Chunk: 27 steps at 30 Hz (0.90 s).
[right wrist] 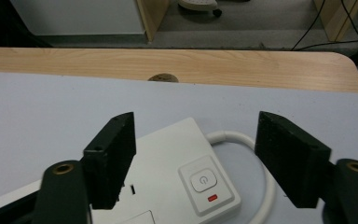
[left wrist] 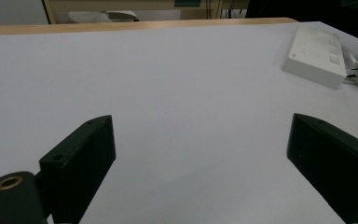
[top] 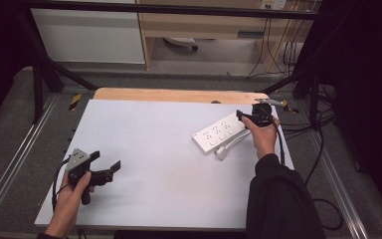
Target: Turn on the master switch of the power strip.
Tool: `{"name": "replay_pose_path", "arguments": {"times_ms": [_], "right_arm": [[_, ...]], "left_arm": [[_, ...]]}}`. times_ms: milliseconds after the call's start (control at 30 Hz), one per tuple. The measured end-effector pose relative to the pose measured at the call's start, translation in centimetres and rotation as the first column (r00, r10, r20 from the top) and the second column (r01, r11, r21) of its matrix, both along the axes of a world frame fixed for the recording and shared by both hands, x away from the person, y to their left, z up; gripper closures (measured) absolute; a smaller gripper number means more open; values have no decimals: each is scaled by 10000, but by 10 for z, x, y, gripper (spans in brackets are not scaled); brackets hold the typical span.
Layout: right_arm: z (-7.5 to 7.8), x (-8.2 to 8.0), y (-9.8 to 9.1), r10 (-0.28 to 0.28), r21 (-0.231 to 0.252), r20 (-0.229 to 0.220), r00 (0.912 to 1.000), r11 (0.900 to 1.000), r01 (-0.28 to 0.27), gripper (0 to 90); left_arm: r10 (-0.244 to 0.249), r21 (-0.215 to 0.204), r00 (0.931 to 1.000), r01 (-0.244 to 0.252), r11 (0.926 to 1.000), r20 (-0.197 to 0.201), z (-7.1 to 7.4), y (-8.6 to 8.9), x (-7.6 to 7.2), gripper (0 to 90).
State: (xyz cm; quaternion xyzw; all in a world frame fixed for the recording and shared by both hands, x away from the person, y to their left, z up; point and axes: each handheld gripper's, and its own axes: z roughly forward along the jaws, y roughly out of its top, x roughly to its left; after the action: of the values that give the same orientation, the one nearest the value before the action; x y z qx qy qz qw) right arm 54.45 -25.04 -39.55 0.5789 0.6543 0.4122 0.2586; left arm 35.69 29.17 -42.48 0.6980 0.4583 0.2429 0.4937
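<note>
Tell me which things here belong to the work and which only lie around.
Belong to the work:
white plastic power strip with its white cord
open right hand-held gripper above it

Only around:
open left hand-held gripper, idle
brown knot in the wooden edge

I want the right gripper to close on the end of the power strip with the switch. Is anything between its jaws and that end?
Nothing visible does. The right gripper is open, its jaws on either side of the power strip at the switch end. The white cord loops out beside that end, near one jaw, and might get pinched.
</note>
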Motion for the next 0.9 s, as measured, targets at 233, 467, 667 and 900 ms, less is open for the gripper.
{"name": "replay_pose_path", "arguments": {"times_ms": [233,467,667,900], "right_arm": [[6,-3,-2,-37,78,-54,10000,10000,37,135],[14,-7,1,-51,-104,-51,10000,9999,51,101],[18,-11,4,-241,-137,205,9995,9996,244,70],[23,-15,7,-302,-270,375,9988,9991,312,72]], "left_arm": [[10,1,10000,-10,10000,-19,0,0,0,77],[30,-33,10000,-30,10000,-31,0,0,-1,59],[18,-49,10000,-18,10000,-49,0,0,-1,56],[-27,-36,10000,27,10000,-63,0,-1,-2,56]]}}
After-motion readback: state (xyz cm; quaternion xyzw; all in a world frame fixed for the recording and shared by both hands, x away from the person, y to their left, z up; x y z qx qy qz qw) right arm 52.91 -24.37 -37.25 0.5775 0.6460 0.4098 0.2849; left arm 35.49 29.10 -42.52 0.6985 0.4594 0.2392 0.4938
